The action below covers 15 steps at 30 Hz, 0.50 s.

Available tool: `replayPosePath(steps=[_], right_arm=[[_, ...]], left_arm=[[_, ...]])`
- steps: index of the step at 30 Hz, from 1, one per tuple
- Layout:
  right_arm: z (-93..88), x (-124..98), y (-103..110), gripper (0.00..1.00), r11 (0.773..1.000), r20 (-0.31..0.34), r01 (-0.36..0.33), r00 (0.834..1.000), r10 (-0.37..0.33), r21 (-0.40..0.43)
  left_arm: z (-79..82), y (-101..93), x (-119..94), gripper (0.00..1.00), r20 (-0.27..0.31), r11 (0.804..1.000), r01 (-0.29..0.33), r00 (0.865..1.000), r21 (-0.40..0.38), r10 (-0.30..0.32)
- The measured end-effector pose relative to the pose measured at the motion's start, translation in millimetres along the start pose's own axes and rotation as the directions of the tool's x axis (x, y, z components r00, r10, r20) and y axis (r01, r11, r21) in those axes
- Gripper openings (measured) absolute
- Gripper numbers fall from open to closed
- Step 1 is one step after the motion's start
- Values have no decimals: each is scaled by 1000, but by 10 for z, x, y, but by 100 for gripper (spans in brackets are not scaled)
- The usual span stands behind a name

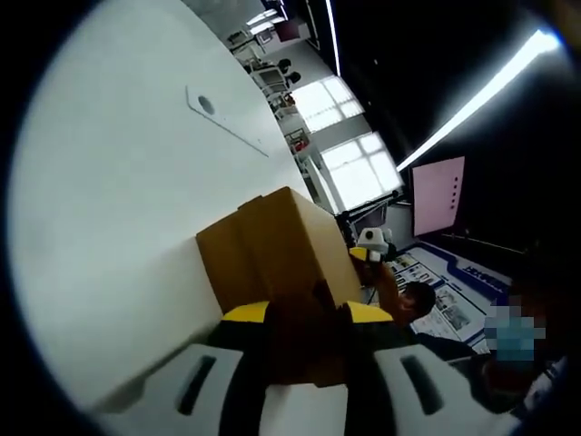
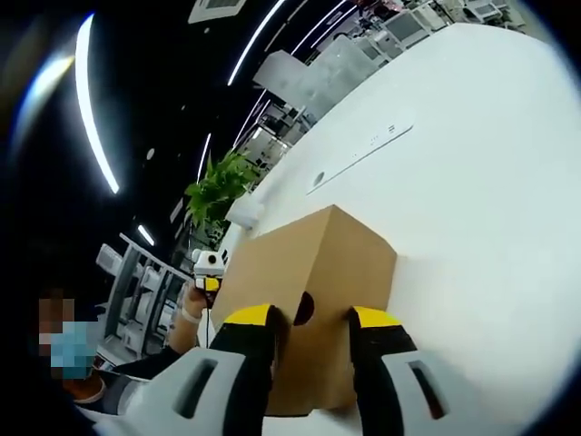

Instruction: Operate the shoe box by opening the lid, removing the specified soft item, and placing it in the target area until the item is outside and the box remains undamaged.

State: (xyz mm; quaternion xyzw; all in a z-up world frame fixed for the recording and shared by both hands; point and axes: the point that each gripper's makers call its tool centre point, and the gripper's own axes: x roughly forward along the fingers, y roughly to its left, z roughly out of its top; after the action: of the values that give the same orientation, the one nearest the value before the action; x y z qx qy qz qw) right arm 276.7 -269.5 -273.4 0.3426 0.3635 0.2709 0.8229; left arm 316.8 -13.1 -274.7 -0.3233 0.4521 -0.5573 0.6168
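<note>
The cardboard shoe box point(image 1: 281, 263) is sitting on the white counter point(image 1: 109, 200), and both tools are closing in on it from opposite ends. In the left gripper view, the left tool point(image 1: 309, 313) is straddling the near end of the box, its yellow-tipped jaws parted with the cardboard between them; whether they are actually pinching it cannot be told. In the right gripper view, the right tool point(image 2: 313, 318) is doing the same at the other end of the shoe box point(image 2: 309, 291), jaws spread to either side of a round finger hole point(image 2: 303, 309), again with no clear sign of a firm grip. The lid is looking closed and flush all round, and no soft item is showing outside. So the task is looking barely begun: lid opening, removal and placing are all still ahead.
</note>
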Motion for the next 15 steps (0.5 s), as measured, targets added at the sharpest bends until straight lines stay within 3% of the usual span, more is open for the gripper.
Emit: replayPosePath(steps=[15], right_arm=[[20,-1,-11,33,1000,0,4,1000,-4,-5]], left_arm=[[-1,9,-25,30,3,1000,14,1000,-10,-14]])
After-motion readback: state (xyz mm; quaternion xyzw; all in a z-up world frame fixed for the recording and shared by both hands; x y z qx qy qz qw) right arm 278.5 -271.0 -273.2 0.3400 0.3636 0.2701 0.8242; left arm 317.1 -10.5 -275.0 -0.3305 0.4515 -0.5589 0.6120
